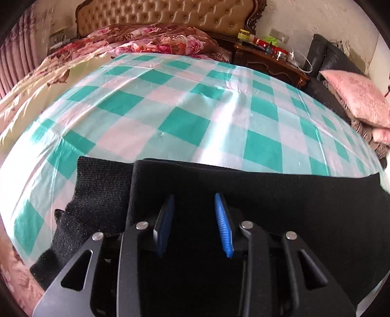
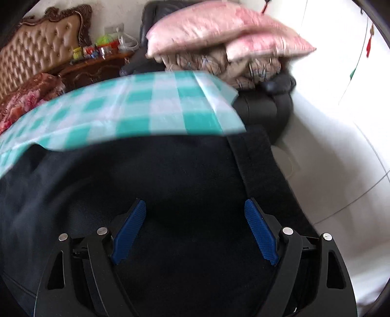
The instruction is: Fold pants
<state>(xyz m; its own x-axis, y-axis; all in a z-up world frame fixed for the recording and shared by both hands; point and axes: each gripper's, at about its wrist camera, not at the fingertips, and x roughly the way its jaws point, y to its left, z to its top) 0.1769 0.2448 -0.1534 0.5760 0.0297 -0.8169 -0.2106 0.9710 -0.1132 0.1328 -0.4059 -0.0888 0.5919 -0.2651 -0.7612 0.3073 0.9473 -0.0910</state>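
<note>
Left wrist view looks down over black pants [image 1: 243, 185] that lie across the near part of a bed covered by a green and white checked sheet [image 1: 185, 102]. One layer of the dark cloth lies folded over another, and a rougher knit part sticks out at the left, its edge resting on the sheet. The left gripper [image 1: 195, 202] hangs over the pants with its blue fingers [image 1: 223, 224] partly parted; dark cloth fills the gap behind them, and I cannot tell whether they pinch it. Farther back a flowered quilt [image 1: 151, 41] is heaped below a tufted headboard [image 1: 165, 14], a dark wooden nightstand [image 1: 268, 63] with small items stands beside the bed, and a pink pillow [image 1: 355, 97] lies on a dark seat at the right. Right wrist view is blurred. It shows the right gripper [image 2: 195, 204] above the same pants [image 2: 170, 165], its blue fingers [image 2: 260, 231] spread wide and released, with nothing pressed between them. A ribbed band of the pants runs along the right side, close to the sheet's corner [image 2: 219, 104]. Beyond it pink pillows [image 2: 219, 34] are stacked on brown bedding, and a pale tiled floor [image 2: 341, 170] shows at the right.
</note>
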